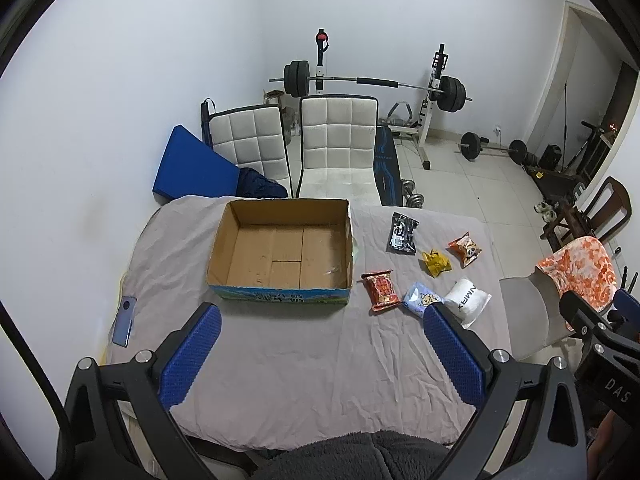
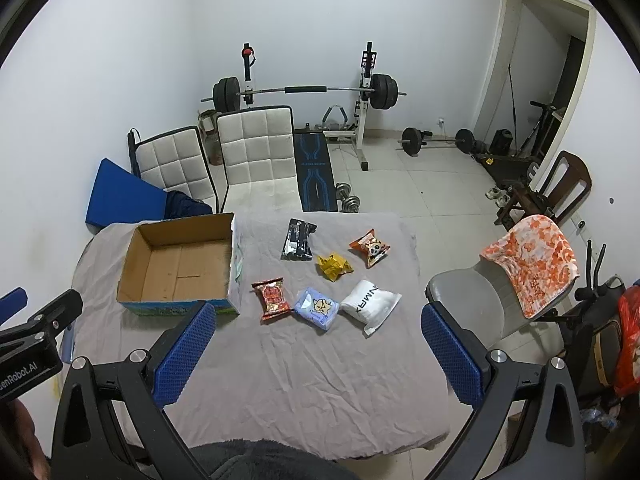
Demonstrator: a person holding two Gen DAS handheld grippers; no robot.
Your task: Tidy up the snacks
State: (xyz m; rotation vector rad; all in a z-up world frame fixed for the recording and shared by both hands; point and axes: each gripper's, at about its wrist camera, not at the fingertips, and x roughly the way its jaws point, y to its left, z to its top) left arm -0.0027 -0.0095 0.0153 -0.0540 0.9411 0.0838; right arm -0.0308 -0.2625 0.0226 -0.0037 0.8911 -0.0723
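Both claws, left (image 1: 322,354) and right (image 2: 318,354), hang wide open with nothing in them above the near surface (image 2: 304,384), six snacks (image 2: 320,306) lying right of the empty box (image 2: 180,268).

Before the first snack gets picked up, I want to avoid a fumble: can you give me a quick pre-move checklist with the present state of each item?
1. Cardboard box open and empty: ok.
2. Left gripper open, nothing between its jaws: ok.
3. Right gripper open, nothing between its jaws: ok.
4. All six snacks lie apart on the grey cloth, none stacked: ok.
5. Red packet, nearest the box, unobstructed: ok.
6. White packet sealed: cannot tell.
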